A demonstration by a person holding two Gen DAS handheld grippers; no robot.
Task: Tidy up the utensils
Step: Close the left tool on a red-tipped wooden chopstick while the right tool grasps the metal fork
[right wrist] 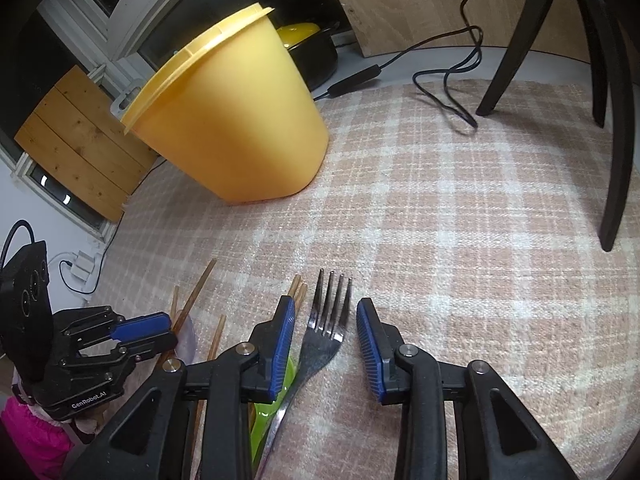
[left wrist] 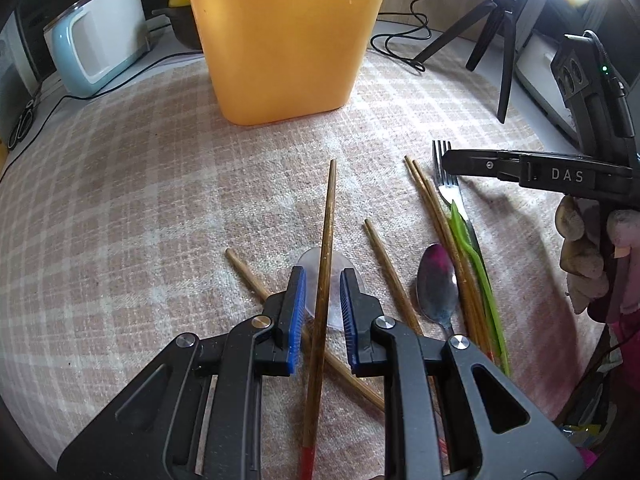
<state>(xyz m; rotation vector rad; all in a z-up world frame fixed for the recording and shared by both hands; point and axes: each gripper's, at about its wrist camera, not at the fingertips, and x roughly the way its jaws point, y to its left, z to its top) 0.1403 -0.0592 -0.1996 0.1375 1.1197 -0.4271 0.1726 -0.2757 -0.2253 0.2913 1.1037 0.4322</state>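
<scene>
A tall yellow plastic container (left wrist: pixel 286 36) stands upright at the far side of the checked cloth; it also shows in the right wrist view (right wrist: pixel 236 120). My left gripper (left wrist: pixel 323 276) is open, its blue pads on either side of a wooden chopstick (left wrist: pixel 325 264) with a red end. A clear plastic spoon (left wrist: pixel 310 258) lies under it. My right gripper (right wrist: pixel 326 307) is open over a metal fork (right wrist: pixel 326 328). Beside the fork lie a green plastic utensil (left wrist: pixel 476 264), several chopsticks (left wrist: pixel 436 216) and a metal spoon (left wrist: pixel 436 284).
A black tripod (left wrist: pixel 496 36) and a looped cable (left wrist: pixel 400 44) stand at the back right. A white and blue kettle-like appliance (left wrist: pixel 96 36) sits at the back left. A black pot with a yellow lid (right wrist: pixel 310 48) is behind the container.
</scene>
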